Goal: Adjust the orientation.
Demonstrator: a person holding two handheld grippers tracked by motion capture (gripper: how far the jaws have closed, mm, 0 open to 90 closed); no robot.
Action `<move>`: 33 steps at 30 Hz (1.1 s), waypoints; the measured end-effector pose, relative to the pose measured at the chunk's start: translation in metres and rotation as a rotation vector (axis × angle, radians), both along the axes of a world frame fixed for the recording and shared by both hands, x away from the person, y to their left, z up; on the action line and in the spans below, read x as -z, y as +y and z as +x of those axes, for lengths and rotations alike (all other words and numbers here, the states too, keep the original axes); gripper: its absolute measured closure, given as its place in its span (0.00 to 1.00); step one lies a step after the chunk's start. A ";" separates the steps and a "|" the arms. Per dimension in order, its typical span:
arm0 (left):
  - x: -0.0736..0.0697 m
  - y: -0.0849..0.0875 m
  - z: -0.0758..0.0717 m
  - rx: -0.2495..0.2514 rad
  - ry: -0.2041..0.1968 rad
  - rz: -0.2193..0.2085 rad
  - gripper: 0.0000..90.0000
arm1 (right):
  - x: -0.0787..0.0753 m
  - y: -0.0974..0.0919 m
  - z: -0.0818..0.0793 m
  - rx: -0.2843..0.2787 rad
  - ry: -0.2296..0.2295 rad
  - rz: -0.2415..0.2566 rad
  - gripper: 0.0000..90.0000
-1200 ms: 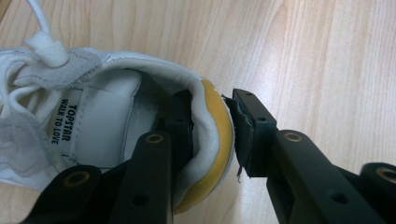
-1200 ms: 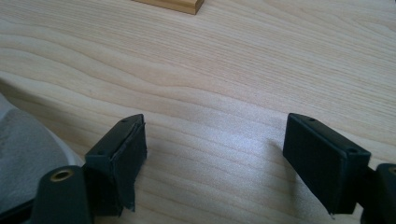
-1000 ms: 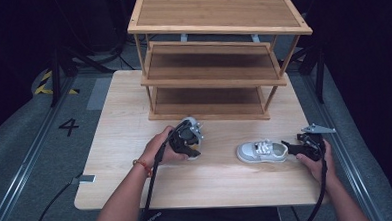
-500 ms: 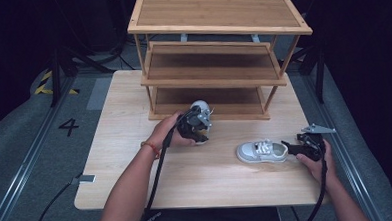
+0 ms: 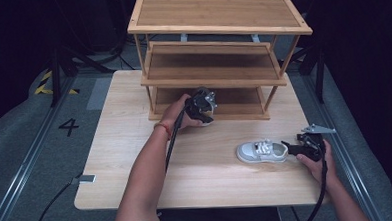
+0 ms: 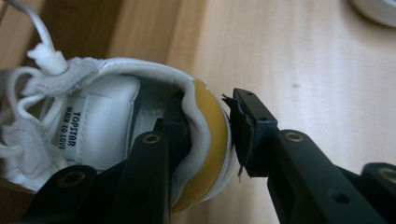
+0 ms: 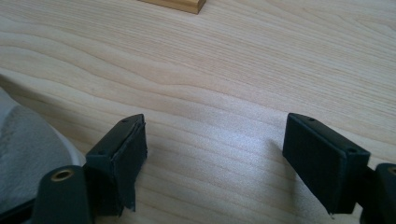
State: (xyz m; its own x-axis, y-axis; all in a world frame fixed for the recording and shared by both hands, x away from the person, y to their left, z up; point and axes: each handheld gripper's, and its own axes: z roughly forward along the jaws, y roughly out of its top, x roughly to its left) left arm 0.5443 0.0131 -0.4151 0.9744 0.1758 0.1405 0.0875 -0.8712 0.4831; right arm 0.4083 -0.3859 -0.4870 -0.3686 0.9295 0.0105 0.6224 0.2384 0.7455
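Observation:
My left gripper [image 5: 203, 104] grips a white sneaker [image 6: 93, 116] by the heel, one jaw inside the collar and the other pad [image 6: 245, 130] against the yellow heel tab. Its jaws have just been easing open a little, with the heel still between them. It holds the shoe at the front of the wooden rack's bottom shelf [image 5: 233, 96]. A second white sneaker [image 5: 262, 151] lies on the table at the right, toe pointing left. My right gripper [image 5: 288, 147] rests open just behind its heel; the grey shoe edge [image 7: 23, 140] lies beside the left jaw.
The three-tier wooden rack [image 5: 212, 74] stands at the back of the light wood table [image 5: 135, 143], all its shelves bare. A rack foot [image 7: 177, 4] lies ahead of the right gripper. Dark floor and rails surround the table.
My left hand has carried its sneaker away from the table's middle, up and back to the front of the rack's bottom shelf. The right gripper and its sneaker have stayed put.

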 end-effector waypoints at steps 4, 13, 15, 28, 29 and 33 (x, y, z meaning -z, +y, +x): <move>0.004 0.002 0.008 -0.034 -0.037 0.023 0.71 | 0.000 0.000 0.000 -0.002 0.000 -0.001 0.25; -0.001 0.018 -0.007 -0.165 -0.110 -0.080 0.40 | 0.000 0.000 0.000 -0.006 -0.001 -0.001 0.25; -0.003 0.021 -0.014 -0.184 -0.129 -0.118 0.36 | 0.000 0.000 -0.001 -0.005 -0.001 -0.001 0.25; 0.027 0.043 -0.051 -0.421 -0.095 -0.306 0.21 | 0.000 0.000 0.000 -0.007 -0.001 -0.001 0.25; 0.029 0.043 -0.050 -0.428 -0.093 -0.296 0.21 | 0.000 0.000 0.000 -0.007 -0.001 -0.001 0.25; 0.037 0.040 -0.039 -0.508 -0.134 -0.287 0.19 | 0.000 0.000 0.000 -0.007 -0.001 -0.001 0.25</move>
